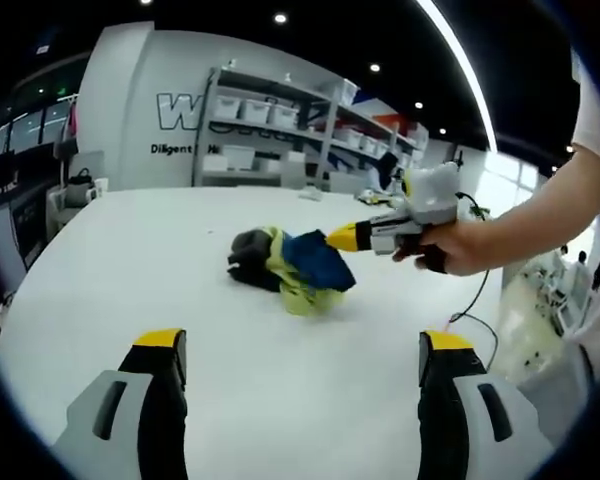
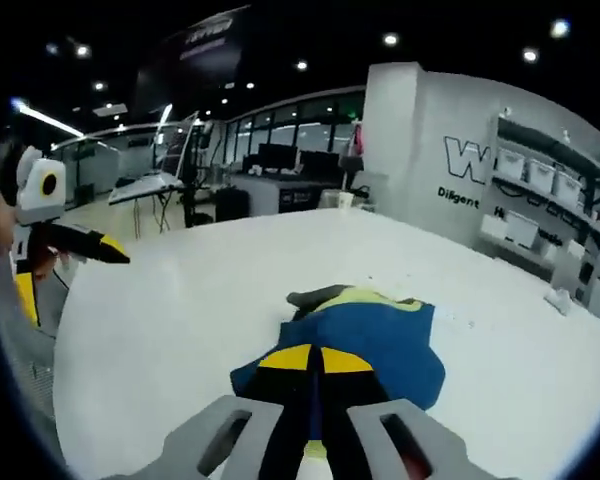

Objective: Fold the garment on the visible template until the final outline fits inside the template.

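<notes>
Left gripper: jaws spread wide, empty, held back above the near desk; likely waiting for its share of the fold.
Garment, left gripper view: crumpled heap of blue, yellow-green and dark cloth near mid-desk, well apart from the left jaws.
Right gripper, left gripper view: carried in a person's hand, yellow tips pressed together at the blue edge of the heap.
Desk: white, bare around the heap; no template outline discernible.
Shelving: bins on racks beyond the desk.
Right gripper, right gripper view: yellow tips closed on the blue cloth, probably to lift and spread it.
Garment, right gripper view: directly ahead of the jaws, yellow-green and dark parts behind the blue.
Left gripper, right gripper view: far left, off the cloth.
Task progress: garment bunched, folding judged not yet begun.
</notes>
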Demonstrator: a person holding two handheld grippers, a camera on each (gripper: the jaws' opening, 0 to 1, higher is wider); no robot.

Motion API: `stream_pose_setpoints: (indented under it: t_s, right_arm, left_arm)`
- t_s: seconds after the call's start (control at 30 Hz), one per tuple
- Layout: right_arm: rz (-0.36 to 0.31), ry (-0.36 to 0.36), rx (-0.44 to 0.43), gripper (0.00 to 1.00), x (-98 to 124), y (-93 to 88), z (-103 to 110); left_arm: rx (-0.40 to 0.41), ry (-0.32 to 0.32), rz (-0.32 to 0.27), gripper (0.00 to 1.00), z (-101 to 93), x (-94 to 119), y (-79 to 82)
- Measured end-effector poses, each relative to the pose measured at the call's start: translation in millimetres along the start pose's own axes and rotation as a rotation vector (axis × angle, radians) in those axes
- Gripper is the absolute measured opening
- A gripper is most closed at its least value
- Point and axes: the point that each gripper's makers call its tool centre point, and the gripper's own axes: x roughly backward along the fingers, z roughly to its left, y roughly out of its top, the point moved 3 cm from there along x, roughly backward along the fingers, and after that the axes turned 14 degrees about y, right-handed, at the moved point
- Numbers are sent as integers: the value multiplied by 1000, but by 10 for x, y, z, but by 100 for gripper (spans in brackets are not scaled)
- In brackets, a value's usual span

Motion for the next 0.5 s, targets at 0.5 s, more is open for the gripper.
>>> stream_pose_setpoints:
  t_s: [0.5]
  right_arm:
    - [-160,-379,-256,0,948,-188,-1133]
  left_arm:
    - [-33,-28,40,94,7,-171,9]
